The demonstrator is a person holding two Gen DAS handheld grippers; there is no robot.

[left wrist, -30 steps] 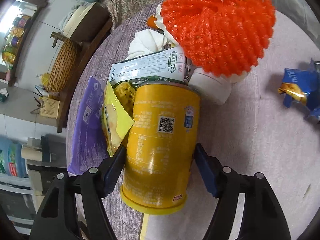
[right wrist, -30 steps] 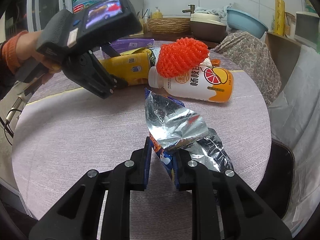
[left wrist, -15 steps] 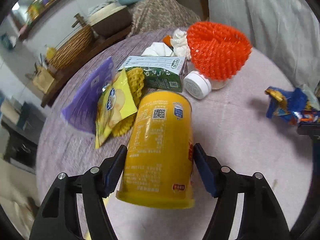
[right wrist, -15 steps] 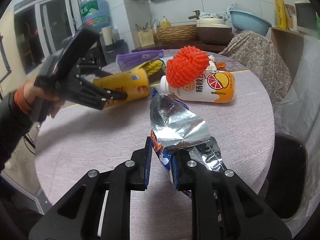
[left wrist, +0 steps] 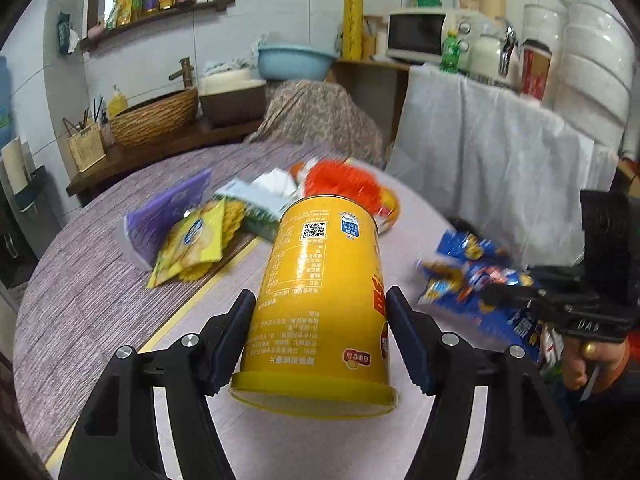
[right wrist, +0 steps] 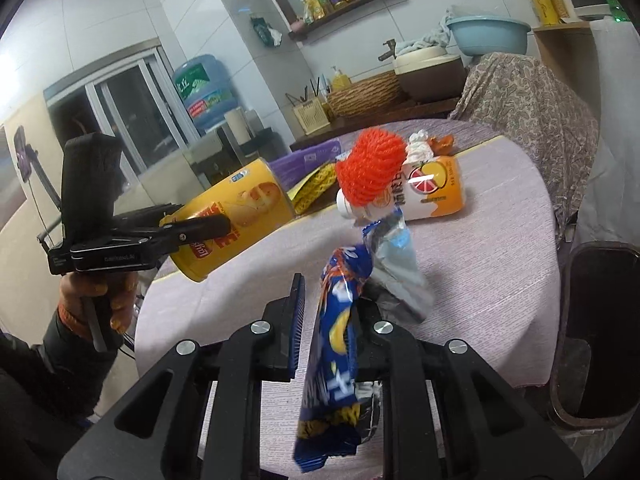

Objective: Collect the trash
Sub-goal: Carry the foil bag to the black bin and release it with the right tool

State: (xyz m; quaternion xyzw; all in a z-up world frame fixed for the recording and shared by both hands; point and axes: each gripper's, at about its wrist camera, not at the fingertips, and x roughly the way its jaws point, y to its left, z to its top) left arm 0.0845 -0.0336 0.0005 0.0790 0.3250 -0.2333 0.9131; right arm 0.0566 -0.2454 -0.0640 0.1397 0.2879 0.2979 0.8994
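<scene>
Glossy yellow cardboard-looking chip can (left wrist: 324, 292), crinkly foil-lined blue snack bag (right wrist: 340, 344), worktop (left wrist: 100, 292) under a matt woven cloth.

Yellow chip can (left wrist: 320, 300) held tilted above table; blue foil wrapper (right wrist: 332, 344) held crumpled; orange-label bottle (right wrist: 432, 188) laid near far table edge.

Dim indoor light, motion blur, fisheye-warped edges.

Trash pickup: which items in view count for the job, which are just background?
Job: yellow chip can in left tool; blue snack wrapper in right tool; orange juice bottle; red foam net; yellow chip bag.
Background: wicker basket; blue basin; microwave.
</scene>
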